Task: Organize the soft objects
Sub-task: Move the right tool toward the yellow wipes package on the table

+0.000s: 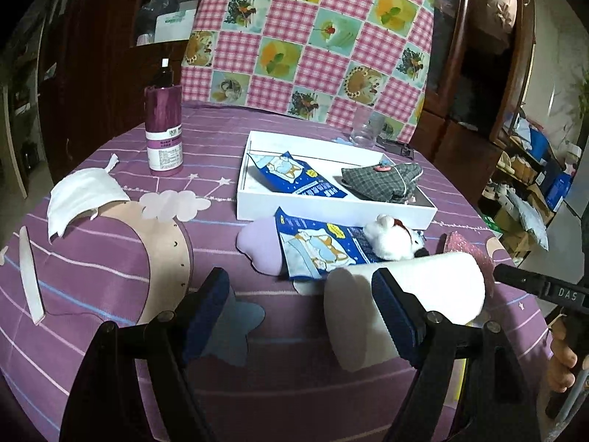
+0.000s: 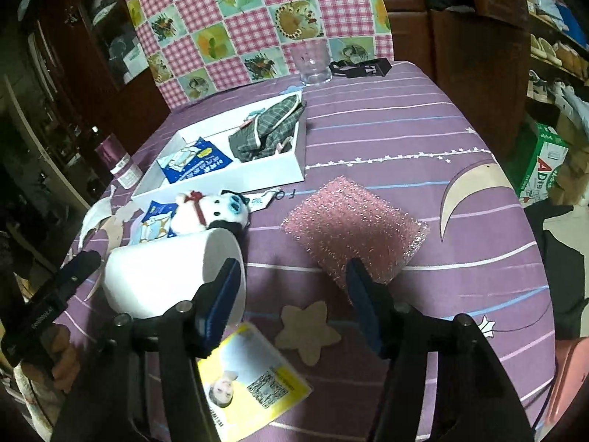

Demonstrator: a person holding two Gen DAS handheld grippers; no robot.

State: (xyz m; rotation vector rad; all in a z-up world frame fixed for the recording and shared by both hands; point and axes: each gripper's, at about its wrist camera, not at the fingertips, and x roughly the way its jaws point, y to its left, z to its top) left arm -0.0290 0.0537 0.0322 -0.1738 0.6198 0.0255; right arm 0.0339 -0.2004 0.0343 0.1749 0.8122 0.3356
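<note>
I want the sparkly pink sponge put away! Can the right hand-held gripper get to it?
Probably yes. The pink sponge lies flat on the tablecloth just ahead of the right hand-held gripper, whose jaws are apart and empty, with nothing between them and it.

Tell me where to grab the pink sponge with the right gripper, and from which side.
Grip the pink sponge across its near corner, coming from the near edge of the table. It lies flat, that corner pointing at the open right gripper, with bare cloth on both sides. It looks wide, so its full span probably won't fit between the fingers.
</note>
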